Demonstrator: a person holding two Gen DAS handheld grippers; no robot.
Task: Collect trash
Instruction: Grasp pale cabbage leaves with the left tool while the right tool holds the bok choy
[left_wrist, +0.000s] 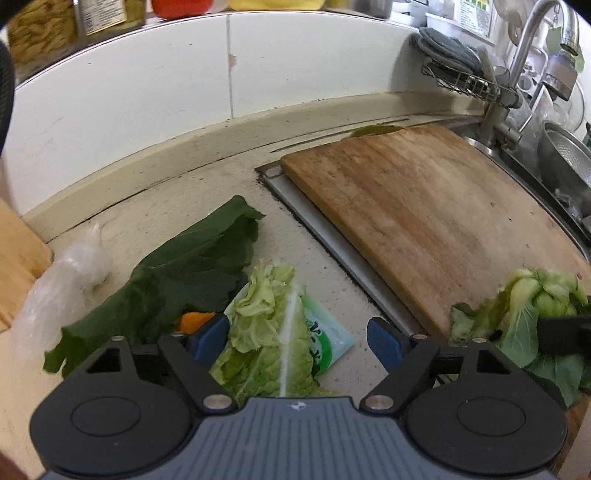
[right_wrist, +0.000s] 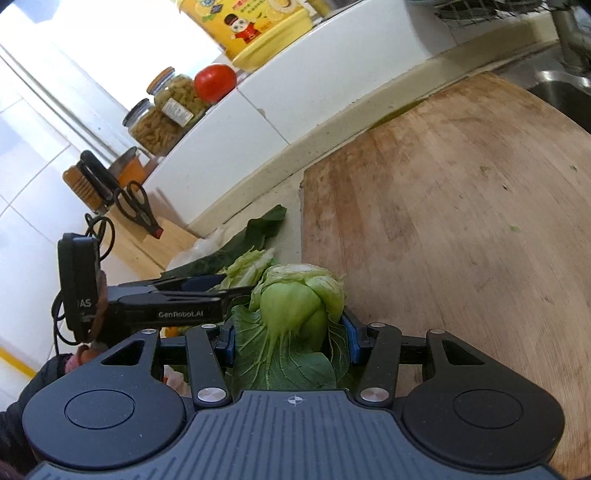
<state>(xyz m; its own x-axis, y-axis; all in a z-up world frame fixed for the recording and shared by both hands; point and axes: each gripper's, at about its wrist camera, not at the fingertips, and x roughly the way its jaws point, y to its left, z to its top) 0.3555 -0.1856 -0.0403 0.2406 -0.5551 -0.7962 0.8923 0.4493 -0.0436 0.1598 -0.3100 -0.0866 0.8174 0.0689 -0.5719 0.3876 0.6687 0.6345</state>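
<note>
now | left hand-held gripper (left_wrist: 297, 341) spread above cabbage leaf (left_wrist: 271, 332) | right hand-held gripper (right_wrist: 288, 339) clamps bok choy (right_wrist: 295, 306)

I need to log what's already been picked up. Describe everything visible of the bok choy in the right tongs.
The bok choy is a small leafy head with pale green, fleshy stalks bunched at a whitish cut base and darker, veined leaves that look limp. The right tongs are shut on it, a blue pad pressing each side. Its base points away from the camera and its leaves spread back toward the tool body. It sits at the near edge of the wooden cutting board; whether it is resting on it or lifted cannot be told.
</note>
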